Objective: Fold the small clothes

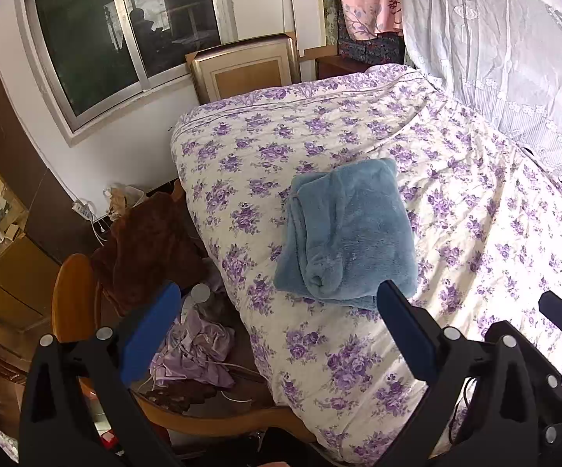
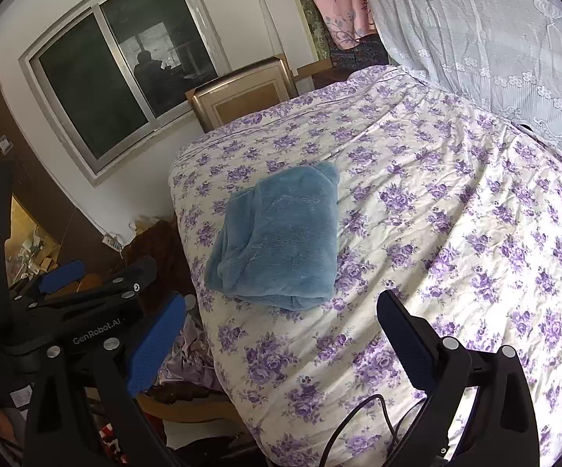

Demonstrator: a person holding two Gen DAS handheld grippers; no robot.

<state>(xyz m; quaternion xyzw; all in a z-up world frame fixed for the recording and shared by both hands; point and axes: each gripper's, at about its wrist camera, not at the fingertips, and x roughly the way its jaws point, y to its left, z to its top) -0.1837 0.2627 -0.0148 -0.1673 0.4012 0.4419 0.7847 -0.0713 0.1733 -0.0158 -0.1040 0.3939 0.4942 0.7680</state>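
A blue fleece garment lies folded into a thick rectangle on the purple-flowered quilt, near the bed's left edge. My left gripper is open just short of the garment's near edge, and nothing is between its blue pads. My right gripper is also open and empty, hanging a little in front of the same edge. In the right wrist view, the left gripper shows at the far left, off the side of the bed.
Left of the bed stands a wooden chair with crumpled lilac clothes and a brown blanket. A window and a small cabinet are beyond. A lace curtain hangs on the right. A black cable trails over the quilt's near edge.
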